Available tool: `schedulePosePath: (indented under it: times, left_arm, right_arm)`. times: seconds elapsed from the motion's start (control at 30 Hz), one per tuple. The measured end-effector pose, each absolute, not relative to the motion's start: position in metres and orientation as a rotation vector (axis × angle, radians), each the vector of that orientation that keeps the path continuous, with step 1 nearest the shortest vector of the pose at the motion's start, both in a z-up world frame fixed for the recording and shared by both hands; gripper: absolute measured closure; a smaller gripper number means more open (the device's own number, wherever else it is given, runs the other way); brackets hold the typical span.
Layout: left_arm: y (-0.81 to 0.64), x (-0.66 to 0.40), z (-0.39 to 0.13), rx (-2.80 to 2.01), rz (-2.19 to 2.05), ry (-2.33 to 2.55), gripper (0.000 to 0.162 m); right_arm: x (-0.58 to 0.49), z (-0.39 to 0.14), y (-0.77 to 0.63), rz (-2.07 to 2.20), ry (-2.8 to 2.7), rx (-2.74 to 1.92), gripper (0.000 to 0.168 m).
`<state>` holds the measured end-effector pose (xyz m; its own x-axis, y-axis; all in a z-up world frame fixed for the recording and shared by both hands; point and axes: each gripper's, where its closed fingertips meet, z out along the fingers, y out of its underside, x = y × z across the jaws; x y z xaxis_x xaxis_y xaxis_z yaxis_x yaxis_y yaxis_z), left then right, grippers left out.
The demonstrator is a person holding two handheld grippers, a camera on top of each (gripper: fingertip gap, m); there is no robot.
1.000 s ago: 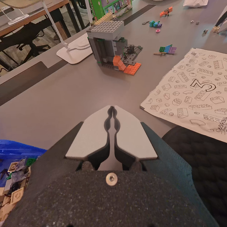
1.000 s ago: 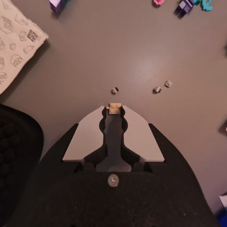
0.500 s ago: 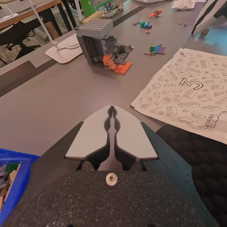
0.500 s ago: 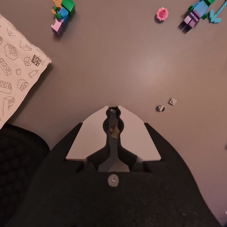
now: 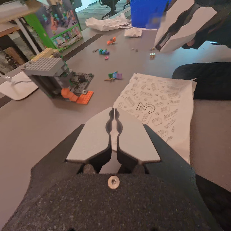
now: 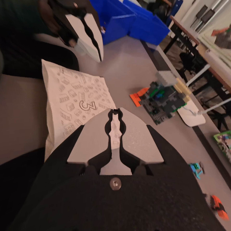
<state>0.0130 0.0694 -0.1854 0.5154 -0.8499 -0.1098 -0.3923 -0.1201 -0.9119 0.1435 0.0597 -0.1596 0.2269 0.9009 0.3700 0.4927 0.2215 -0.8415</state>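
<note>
Two hand-held grippers in view, each with pale grey fingers on a black textured body. Left gripper (image 5: 114, 110): fingers pressed together at the tips, nothing between them, hanging above the near corner of the printed paper bag (image 5: 161, 110). Right gripper (image 6: 116, 111): clenched on one small dark piece (image 6: 115, 111) held right at the fingertips (too small and dark to tell its kind), also above the bag's edge. Landmark for all places: the brick building (image 5: 56, 80), one only, a grey blocky tower with a studded grey roof plate, tan bricks behind it, dark base plates and an orange studded plate at its foot. Just beyond the building, one white flat stand base (image 5: 16, 87) with a thin white post. Behind the building, one green printed box (image 5: 56, 25). On the bag's side of the building, one small green, blue and purple figure (image 5: 115, 76) lying flat on the grey table (image 5: 31, 125); farther back from the building, one teal and purple figure (image 5: 103, 51), one pink flower piece (image 5: 106, 57), one orange figure (image 5: 111, 41), and two tiny grey pieces (image 5: 134, 49) side by side. One small tan piece (image 5: 152, 54) lies just beside the right gripper's tips in the left wrist view. Bag: single, white, flat, slightly creased paper printed with line drawings of bricks. Crumpled white paper (image 5: 107, 23) and a blue bin (image 5: 143, 12) lie well beyond the building.
</note>
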Motion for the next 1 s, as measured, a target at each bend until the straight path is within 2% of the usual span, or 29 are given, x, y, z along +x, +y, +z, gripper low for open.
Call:
schedulePosePath:
  times: [0.3, 0.5, 1.0]
  left_arm:
    - [0.054, 0.042, -0.184, -1.680, -0.633, 1.118, 0.160]
    - [0.041, 0.066, -0.184, -1.675, -0.769, 1.144, 0.150]
    - [0.023, 0.073, -0.183, -1.780, -1.168, 1.091, 0.153]
  right_arm:
    - [0.117, -0.145, 0.039, 0.584, -1.429, -1.346, 0.160]
    - [0.084, -0.161, 0.034, 0.606, -1.461, -1.363, 0.160]
    - [0.062, -0.188, 0.024, 0.297, -1.699, -1.194, 0.160]
